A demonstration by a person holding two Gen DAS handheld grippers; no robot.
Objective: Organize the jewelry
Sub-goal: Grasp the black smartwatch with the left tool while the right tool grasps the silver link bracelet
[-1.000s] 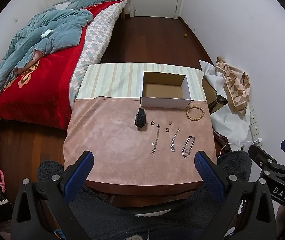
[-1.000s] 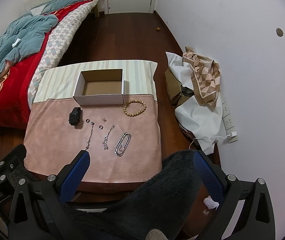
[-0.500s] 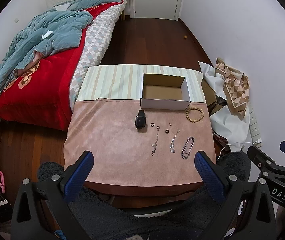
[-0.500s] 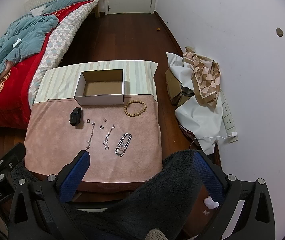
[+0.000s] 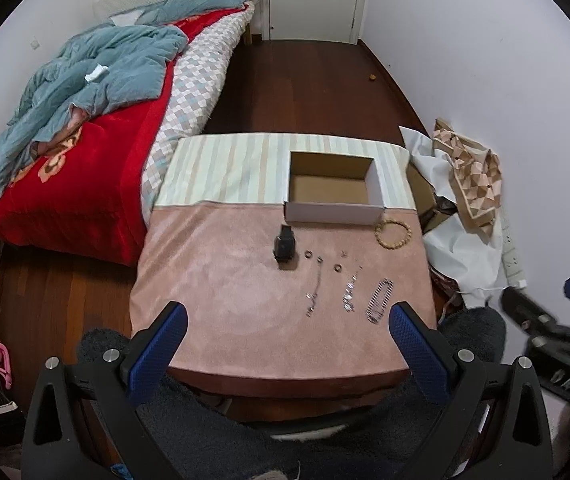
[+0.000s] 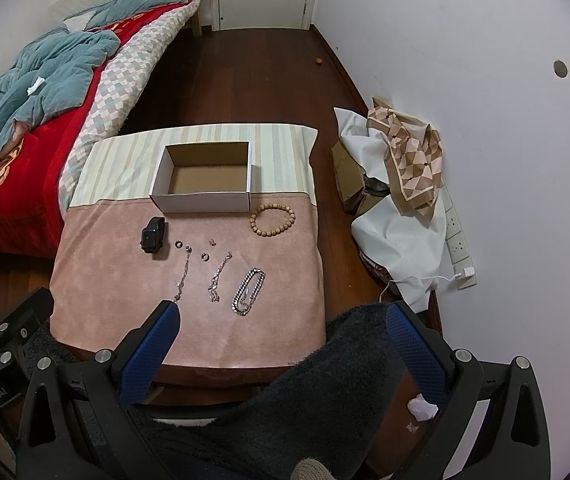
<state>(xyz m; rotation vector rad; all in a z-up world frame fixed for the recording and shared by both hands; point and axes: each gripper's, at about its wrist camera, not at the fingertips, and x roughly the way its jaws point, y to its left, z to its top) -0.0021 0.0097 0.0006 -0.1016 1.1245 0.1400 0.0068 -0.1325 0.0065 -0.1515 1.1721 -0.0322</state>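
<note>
An empty white cardboard box (image 5: 335, 212) (image 6: 205, 202) stands at the back of the pink-covered table (image 5: 221, 288) (image 6: 105, 280). In front of it lie a black smartwatch (image 5: 284, 243) (image 6: 152, 235), a wooden bead bracelet (image 5: 392, 233) (image 6: 272, 220), small rings (image 5: 308, 255) (image 6: 204, 256), two thin silver chains (image 5: 313, 300) (image 6: 217, 280) and a thick silver chain (image 5: 379, 300) (image 6: 248, 292). My left gripper (image 5: 285, 316) hangs open above the table's near edge. My right gripper (image 6: 283, 316) is open too, near the front right corner. Both hold nothing.
A bed (image 5: 85, 152) with a red blanket and blue quilt lies left of the table. A heap of white cloth and a patterned scarf (image 6: 409, 160) sits against the right wall, beside a power strip (image 6: 459, 240). Dark fuzzy fabric (image 6: 305, 392) covers the person's lap below the grippers.
Both views have shifted only slightly; the jewelry and box lie unmoved. In the left wrist view the right gripper at the edge has blurred and shifted a little.
</note>
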